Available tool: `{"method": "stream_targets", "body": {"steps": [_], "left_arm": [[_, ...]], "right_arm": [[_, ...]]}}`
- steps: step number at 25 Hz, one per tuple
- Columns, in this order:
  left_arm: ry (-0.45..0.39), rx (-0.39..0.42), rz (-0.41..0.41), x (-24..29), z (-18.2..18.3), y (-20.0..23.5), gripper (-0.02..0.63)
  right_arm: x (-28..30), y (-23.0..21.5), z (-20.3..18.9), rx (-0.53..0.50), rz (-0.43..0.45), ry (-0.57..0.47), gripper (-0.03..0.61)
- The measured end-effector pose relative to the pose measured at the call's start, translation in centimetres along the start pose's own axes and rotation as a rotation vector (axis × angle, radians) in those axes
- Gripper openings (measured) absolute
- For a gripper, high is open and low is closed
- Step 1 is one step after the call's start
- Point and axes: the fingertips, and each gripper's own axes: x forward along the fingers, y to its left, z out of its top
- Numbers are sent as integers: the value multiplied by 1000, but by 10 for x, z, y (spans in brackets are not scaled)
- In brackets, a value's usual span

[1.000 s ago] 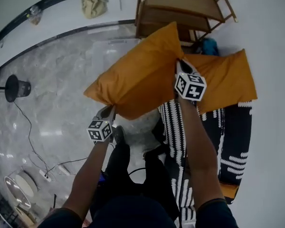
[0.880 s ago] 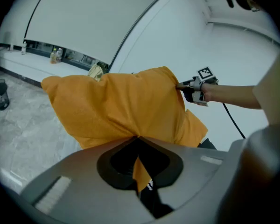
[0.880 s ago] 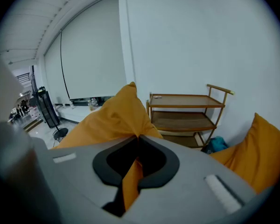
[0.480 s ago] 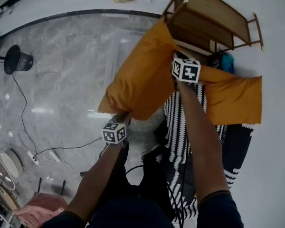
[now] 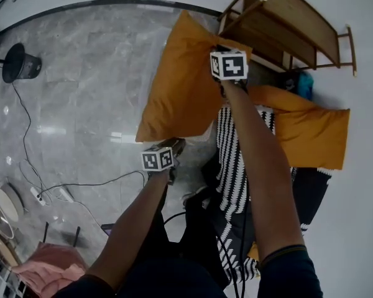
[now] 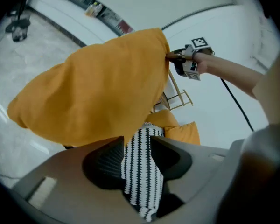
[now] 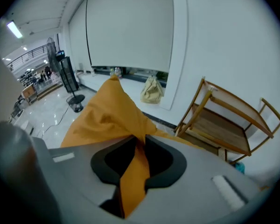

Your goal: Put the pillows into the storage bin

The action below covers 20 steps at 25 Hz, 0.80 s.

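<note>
An orange pillow (image 5: pixel 180 85) hangs over the marble floor, also filling the left gripper view (image 6: pixel 93 92). My right gripper (image 5: pixel 219 45) pinches its upper corner; orange fabric (image 7: pixel 109 111) runs between the jaws (image 7: pixel 139 141), which are starting to open. My left gripper (image 5: pixel 176 145) sits at the pillow's lower edge. Its jaws (image 6: pixel 133 141) are opening and the pillow's hem hangs just beyond the tips, not pressed. Through the gap shows black-and-white striped fabric (image 6: pixel 140 171). A second orange pillow (image 5: pixel 311 132) lies on that striped fabric (image 5: pixel 233 160). I see no storage bin.
A wooden shelf (image 5: pixel 286 23) stands against the wall behind the pillows, also in the right gripper view (image 7: pixel 224 120). A black fan base (image 5: pixel 18 64) and cables (image 5: pixel 62 188) lie on the floor at left. Pink cloth (image 5: pixel 40 272) sits at the bottom left.
The pillow has swung up and away from the person's body. The left gripper's jaws have parted and come off the pillow's lower edge. The right gripper still holds the top corner.
</note>
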Motion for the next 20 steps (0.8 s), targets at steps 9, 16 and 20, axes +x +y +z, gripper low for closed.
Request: {"method": "stream_targets", "body": {"steps": [9, 16, 20], "left_arm": [[24, 16, -64, -8, 3, -15, 184], [-34, 109, -93, -21, 44, -44, 174], [-67, 174, -122, -34, 71, -65, 175]], "right_arm": [[-7, 34, -61, -16, 17, 157, 132], [-55, 22, -80, 33, -19, 113, 132], [-93, 10, -83, 97, -55, 70, 132]]}}
